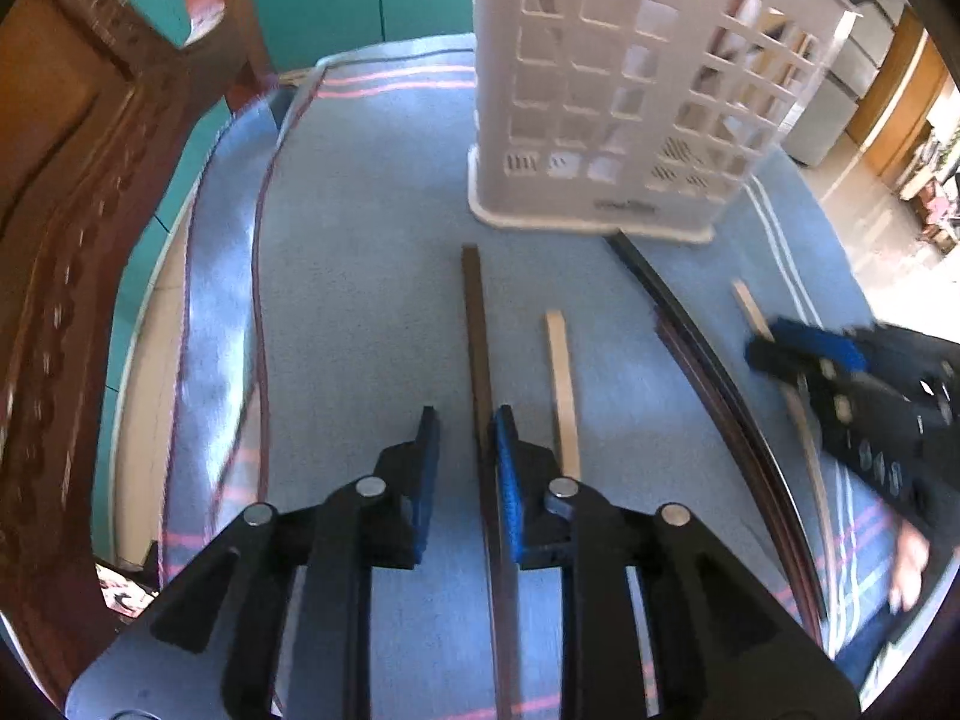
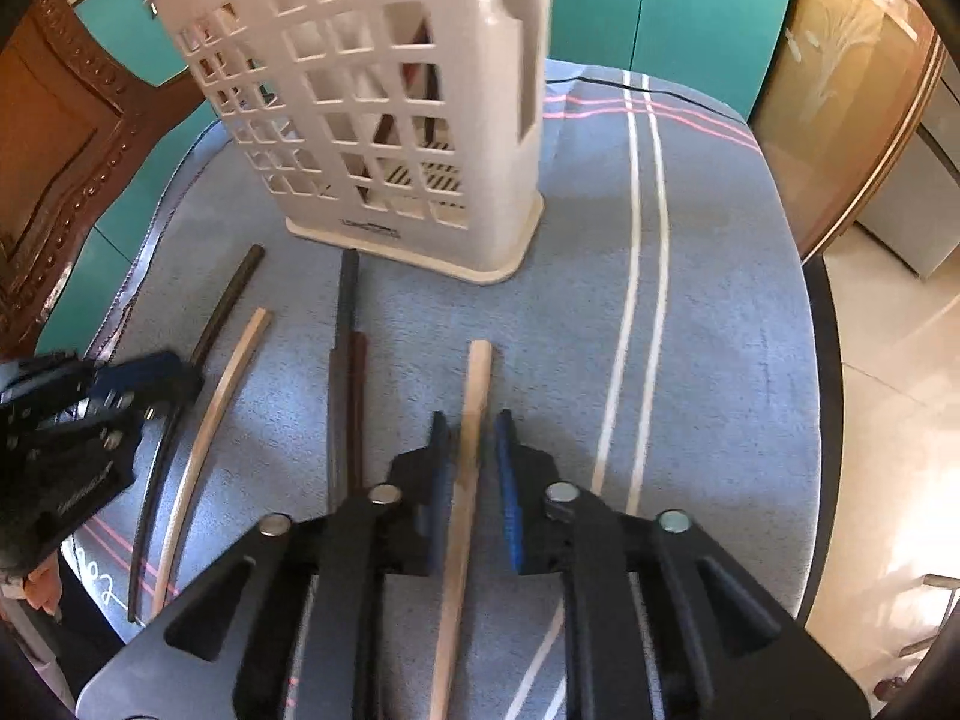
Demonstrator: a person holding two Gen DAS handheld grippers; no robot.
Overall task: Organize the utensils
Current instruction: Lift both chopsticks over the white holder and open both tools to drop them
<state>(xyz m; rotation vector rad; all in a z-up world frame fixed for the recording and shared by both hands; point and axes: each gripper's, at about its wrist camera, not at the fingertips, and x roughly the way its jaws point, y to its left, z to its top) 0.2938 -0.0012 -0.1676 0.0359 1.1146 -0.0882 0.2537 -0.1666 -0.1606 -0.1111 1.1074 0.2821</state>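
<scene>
A rounded bench [image 2: 750, 312] covered by a blue cloth [image 1: 372, 276] with white and pink stripes fills both wrist views, with teal cabinet doors [image 2: 660, 6] behind it and carved brown wooden furniture [image 1: 72, 192] at the left. Toward the back of the bench stands a tall white plastic utensil basket [image 2: 480, 138] with a square-grid wall; a few dark sticks show through its holes. In front of it several chopsticks lie loose on the cloth, all pointing roughly toward the basket. A black pair [image 2: 347, 324] lies side by side with one tip just beside the basket's base. To the left of that pair lie a pale wooden chopstick [image 1: 564, 396] and a dark brown chopstick [image 1: 475, 324]; to the right lies a second pale chopstick [image 2: 474, 420]. The left gripper [image 1: 467, 423] points steeply down with its blue-padded fingers [image 1: 509, 480] slightly parted around the dark brown chopstick, which lies on the cloth close against the right pad; the grasp looks released. The right gripper [image 2: 471, 429] likewise points down, fingers [image 2: 507, 480] slightly parted on either side of the second pale chopstick, with a gap visible at each side, so it is released too. A bit of a hand [image 1: 909, 564] shows behind the right gripper.
</scene>
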